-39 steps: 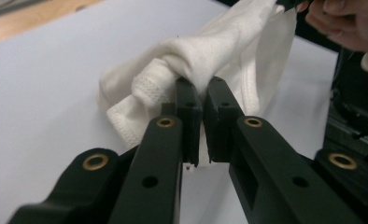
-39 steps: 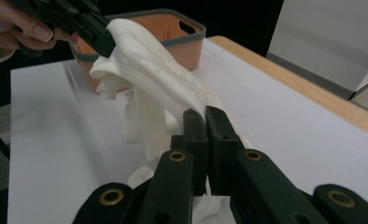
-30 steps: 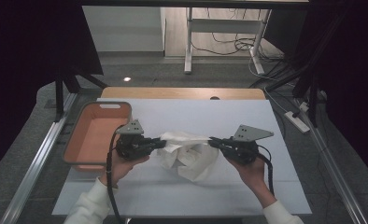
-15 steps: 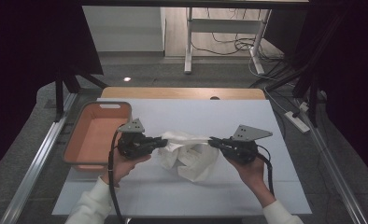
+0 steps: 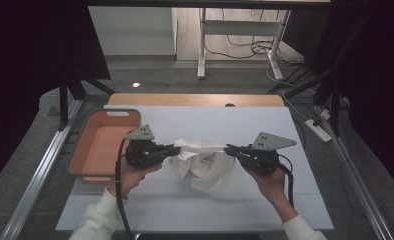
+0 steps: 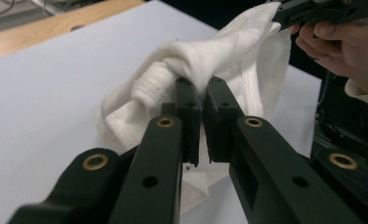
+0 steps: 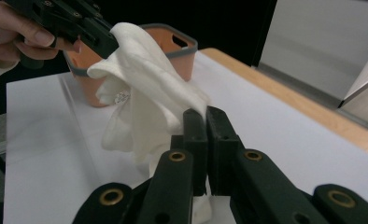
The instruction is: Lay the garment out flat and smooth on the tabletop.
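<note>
White cloth [image 5: 202, 162] hangs stretched between both grippers — left gripper [image 5: 174, 149] and right gripper [image 5: 230, 148] each clamped on an end; orange bin [image 5: 82, 162] at left.

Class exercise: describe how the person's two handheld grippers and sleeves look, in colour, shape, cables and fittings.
Both the left gripper and the right gripper are black, each with two flat-sided jaws on arms fitted with brass-coloured pivot rings. Each carries a grey three-cornered plate on top and trails a black cable. The person wears white long sleeves.
</note>
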A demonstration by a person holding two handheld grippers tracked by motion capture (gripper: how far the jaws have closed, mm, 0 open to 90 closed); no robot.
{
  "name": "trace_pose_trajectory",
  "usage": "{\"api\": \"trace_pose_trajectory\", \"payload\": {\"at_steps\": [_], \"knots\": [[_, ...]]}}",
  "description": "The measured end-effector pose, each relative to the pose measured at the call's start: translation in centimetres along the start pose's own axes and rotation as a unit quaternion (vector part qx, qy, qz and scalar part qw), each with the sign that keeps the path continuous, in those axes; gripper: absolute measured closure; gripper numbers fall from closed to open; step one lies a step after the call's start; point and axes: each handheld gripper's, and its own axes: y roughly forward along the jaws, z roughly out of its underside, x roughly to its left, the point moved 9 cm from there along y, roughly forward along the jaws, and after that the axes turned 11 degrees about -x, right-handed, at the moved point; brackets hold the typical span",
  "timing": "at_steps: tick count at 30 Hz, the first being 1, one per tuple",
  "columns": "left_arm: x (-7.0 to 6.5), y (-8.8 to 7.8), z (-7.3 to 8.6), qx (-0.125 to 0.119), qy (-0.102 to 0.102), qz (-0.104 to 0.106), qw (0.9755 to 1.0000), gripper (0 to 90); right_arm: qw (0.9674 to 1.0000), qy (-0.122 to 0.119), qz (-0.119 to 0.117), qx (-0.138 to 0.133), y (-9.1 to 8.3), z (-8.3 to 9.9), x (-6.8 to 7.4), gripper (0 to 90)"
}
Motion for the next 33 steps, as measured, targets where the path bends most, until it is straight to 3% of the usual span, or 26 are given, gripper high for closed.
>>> {"api": "trace_pose_trajectory", "payload": {"at_steps": [6, 13, 22, 26, 33], "knots": [[-0.6, -0.3, -1.8, -0.021, 0.010, 0.007, 0.9997, 84.5, 0.9997, -0.008, 0.006, -0.023, -1.0, -2.0, -0.1, 87.4], [0.6, 0.3, -3.0, -0.021, 0.001, 0.000, 0.9998, 84.5, 0.9996, -0.016, 0.017, -0.018, -0.8, -2.7, -1.0, 87.4], [0.8, -0.1, -7.4, -0.056, 0.009, 0.003, 0.9984, 84.5, 0.9977, -0.037, 0.041, -0.038, -0.8, -6.1, -2.4, 87.4], [1.4, 0.9, -7.2, -0.042, 0.007, -0.004, 0.9991, 84.4, 0.9976, -0.039, 0.050, -0.026, -0.4, -6.1, -3.0, 87.4], [3.5, 2.9, -5.2, -0.011, -0.019, -0.014, 0.9997, 84.1, 0.9982, -0.019, 0.058, 0.003, 1.0, -3.8, -5.0, 87.4]]}}
